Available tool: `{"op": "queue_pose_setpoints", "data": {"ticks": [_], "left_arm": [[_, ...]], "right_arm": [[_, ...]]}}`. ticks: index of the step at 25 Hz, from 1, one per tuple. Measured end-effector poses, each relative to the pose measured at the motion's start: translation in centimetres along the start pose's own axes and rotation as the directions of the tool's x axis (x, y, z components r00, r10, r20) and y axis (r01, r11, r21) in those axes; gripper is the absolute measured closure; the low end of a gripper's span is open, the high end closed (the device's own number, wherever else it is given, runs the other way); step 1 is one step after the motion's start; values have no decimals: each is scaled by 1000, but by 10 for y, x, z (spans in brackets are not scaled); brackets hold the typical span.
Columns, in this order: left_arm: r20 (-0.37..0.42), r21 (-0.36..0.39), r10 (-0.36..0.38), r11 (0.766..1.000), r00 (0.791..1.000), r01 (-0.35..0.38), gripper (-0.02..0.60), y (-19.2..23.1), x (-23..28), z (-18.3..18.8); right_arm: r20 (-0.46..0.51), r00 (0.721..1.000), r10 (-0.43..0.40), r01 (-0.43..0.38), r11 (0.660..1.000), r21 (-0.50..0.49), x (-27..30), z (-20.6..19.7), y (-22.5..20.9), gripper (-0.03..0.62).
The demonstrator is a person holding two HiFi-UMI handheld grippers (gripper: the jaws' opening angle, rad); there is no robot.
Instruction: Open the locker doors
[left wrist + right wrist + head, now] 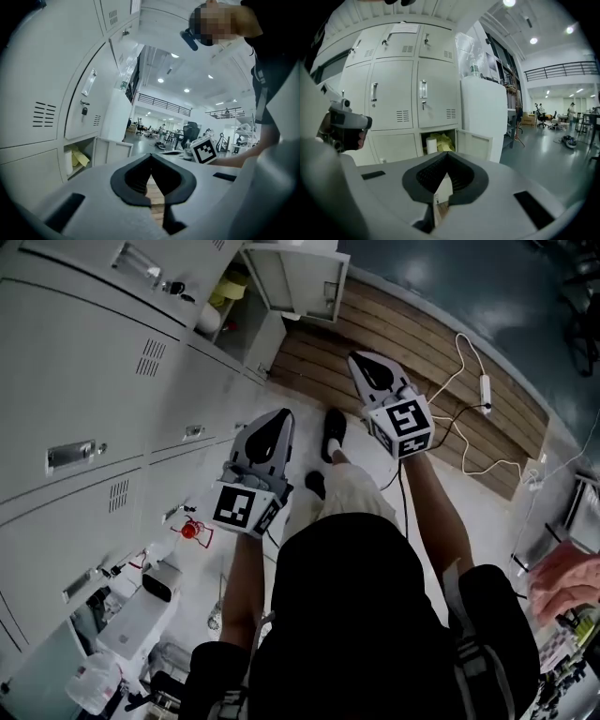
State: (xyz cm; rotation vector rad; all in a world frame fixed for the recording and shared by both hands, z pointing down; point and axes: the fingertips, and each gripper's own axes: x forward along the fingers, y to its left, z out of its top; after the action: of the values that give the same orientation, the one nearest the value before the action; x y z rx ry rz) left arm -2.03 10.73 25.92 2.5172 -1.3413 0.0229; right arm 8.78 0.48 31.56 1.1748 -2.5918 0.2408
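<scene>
Pale floor (pixel 305 404), wooden planking (pixel 394 343) (slatted), white power strip (pixel 485 388) on it

- Two grey plastic grippers: left gripper (pixel 275 418), right gripper (pixel 364 360).
- One open grey metal locker door (pixel 302 282).
- One white roll (pixel 431 145).
- Two black shoes (pixel 334 432).
- One white power strip (pixel 485 388).

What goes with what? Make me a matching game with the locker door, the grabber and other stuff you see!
Things:
1. bottom locker door
2. white roll
3. right hand-held gripper
4. power strip

States or places:
A. shut, holding nothing
B. lying on the floor
C. swung open
D. next to yellow stuff

Pairs: 1-C, 2-D, 3-A, 4-B
</scene>
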Motion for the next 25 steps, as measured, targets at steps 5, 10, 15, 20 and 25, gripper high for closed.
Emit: {"op": "queue_pose_setpoints", "data": {"ticks": [5, 10, 15, 20, 25], "left_arm": [[24, -1, 20, 1000, 999, -20, 566, -16, -53, 7], [88, -5, 39, 999, 995, -39, 566, -22, -91, 23], [131, -18, 49, 999, 990, -47, 566, -25, -121, 29], [148, -17, 63, 998, 987, -61, 566, -26, -141, 36], [166, -19, 72, 997, 984, -69, 566, -33, -149, 46]], "right_arm": [[54, 998, 31, -32, 999, 6, -49, 31, 57, 589], [97, 990, 100, -98, 995, -29, -79, 57, 111, 589], [141, 981, 130, -127, 991, -33, -104, 78, 146, 589], [176, 974, 144, -141, 990, -32, -124, 90, 166, 589], [177, 971, 161, -155, 987, -47, -138, 91, 176, 589]]}}
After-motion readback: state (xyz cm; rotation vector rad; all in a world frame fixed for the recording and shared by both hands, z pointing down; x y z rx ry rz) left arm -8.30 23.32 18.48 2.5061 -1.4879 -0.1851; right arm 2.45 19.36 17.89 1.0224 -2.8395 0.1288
